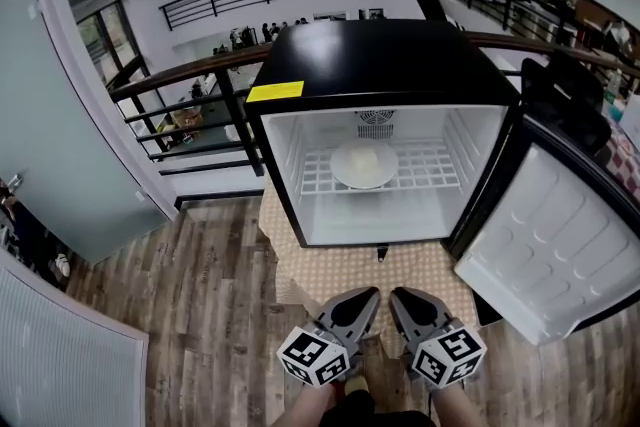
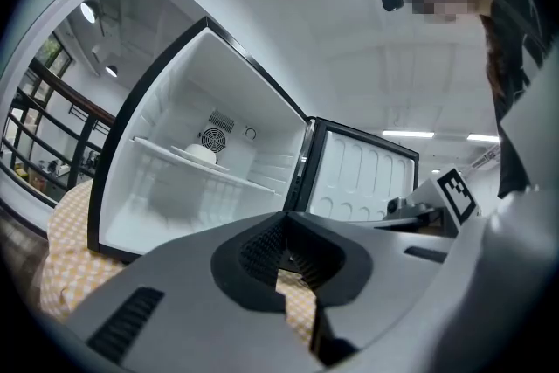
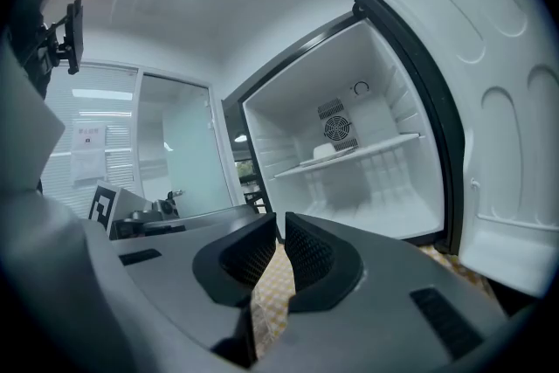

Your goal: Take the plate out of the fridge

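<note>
A small black fridge stands open, its white door swung out to the right. A white plate with a pale round lump on it rests in the middle of the wire shelf. The plate also shows in the left gripper view and in the right gripper view. My left gripper and right gripper hang side by side in front of the fridge, well short of its opening. Both are shut with nothing between the jaws, as seen for the left gripper and the right gripper.
The fridge sits on a yellow checkered cloth over a wood-plank floor. A dark railing runs behind it, with a frosted glass wall at the left. The open door fills the right side.
</note>
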Action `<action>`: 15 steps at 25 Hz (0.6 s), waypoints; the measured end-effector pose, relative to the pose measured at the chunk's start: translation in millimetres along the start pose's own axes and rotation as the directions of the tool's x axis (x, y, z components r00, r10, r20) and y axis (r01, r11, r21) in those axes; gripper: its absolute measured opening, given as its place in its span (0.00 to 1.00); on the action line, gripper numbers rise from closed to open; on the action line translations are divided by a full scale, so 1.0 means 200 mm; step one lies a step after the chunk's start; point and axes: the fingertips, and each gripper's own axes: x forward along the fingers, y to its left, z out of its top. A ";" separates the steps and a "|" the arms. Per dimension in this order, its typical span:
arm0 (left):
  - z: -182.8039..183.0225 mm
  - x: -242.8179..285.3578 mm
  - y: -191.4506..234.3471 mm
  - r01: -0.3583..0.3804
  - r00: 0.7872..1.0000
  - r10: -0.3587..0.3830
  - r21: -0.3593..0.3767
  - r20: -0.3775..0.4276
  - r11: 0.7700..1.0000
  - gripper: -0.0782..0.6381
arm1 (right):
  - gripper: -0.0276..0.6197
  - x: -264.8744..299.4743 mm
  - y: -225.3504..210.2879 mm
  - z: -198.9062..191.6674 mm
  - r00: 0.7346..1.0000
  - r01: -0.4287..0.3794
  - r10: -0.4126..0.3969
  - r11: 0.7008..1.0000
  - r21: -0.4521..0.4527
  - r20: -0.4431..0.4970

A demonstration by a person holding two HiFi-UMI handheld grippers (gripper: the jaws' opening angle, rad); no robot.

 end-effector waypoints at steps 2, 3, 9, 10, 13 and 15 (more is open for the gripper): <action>0.00 0.01 0.03 0.003 1.000 -0.003 -0.005 -0.002 1.000 0.12 | 0.12 0.03 -0.01 0.00 1.000 0.006 -0.006 1.000 0.003 0.000; 0.00 0.01 0.05 0.003 1.000 -0.003 -0.007 -0.002 1.000 0.12 | 0.12 0.05 -0.01 -0.01 1.000 0.008 -0.008 1.000 0.004 -0.001; -0.04 0.01 0.10 -0.004 1.000 0.004 -0.032 -0.008 0.999 0.12 | 0.12 0.10 -0.04 -0.03 1.000 0.025 -0.025 1.000 0.009 -0.007; -0.04 0.01 0.11 -0.006 1.000 0.006 -0.036 -0.008 0.999 0.12 | 0.12 0.10 -0.05 -0.03 1.000 0.029 -0.029 1.000 0.008 -0.004; -0.05 0.02 0.13 -0.010 1.000 0.010 -0.046 -0.009 0.999 0.12 | 0.12 0.12 -0.07 -0.03 0.999 0.034 -0.034 0.999 0.009 -0.001; -0.06 0.03 0.14 -0.015 1.000 0.014 -0.054 -0.010 0.998 0.12 | 0.12 0.14 -0.08 -0.03 0.999 0.033 -0.033 0.999 0.015 -0.005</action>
